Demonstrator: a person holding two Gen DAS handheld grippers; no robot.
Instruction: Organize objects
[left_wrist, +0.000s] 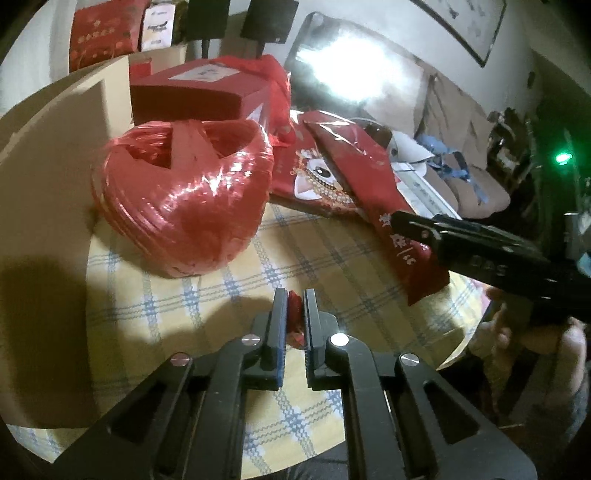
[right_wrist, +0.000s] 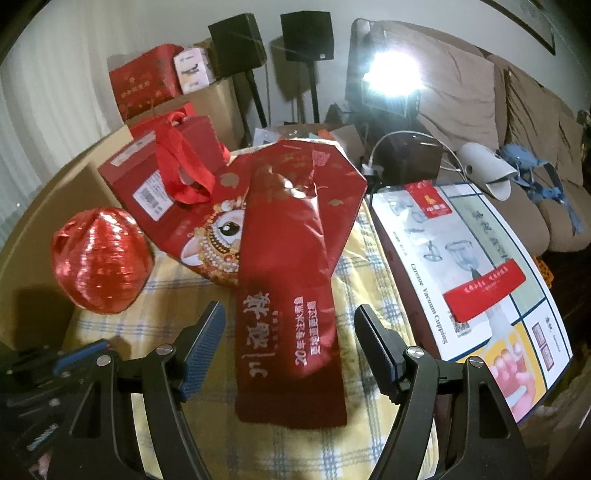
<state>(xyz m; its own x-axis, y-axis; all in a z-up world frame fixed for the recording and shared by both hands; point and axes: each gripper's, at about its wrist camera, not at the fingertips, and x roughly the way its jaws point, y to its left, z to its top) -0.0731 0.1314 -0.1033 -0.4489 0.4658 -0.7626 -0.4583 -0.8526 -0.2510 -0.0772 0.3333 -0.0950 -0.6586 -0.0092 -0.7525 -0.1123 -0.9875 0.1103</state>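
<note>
A red ball of plastic twine (left_wrist: 184, 199) sits on the yellow checked cloth (left_wrist: 207, 291), just ahead and left of my left gripper (left_wrist: 295, 299). That gripper is shut on a small red scrap that looks like the twine's loose end (left_wrist: 294, 314). The ball also shows at the left of the right wrist view (right_wrist: 99, 258). A long red foil packet (right_wrist: 288, 295) lies on the cloth, its near half between the wide-open fingers of my right gripper (right_wrist: 290, 314). In the left wrist view the right gripper (left_wrist: 410, 221) hovers over this packet (left_wrist: 369, 177).
A red octagonal gift box with a cartoon face (right_wrist: 221, 229) lies under the packet's far end. A red box with ribbon handles (right_wrist: 159, 177) stands behind it. A white cupping-set box (right_wrist: 472, 269) lies to the right. Cardboard boxes (left_wrist: 55, 147) stand left. A bright lamp (right_wrist: 391, 77) glares behind.
</note>
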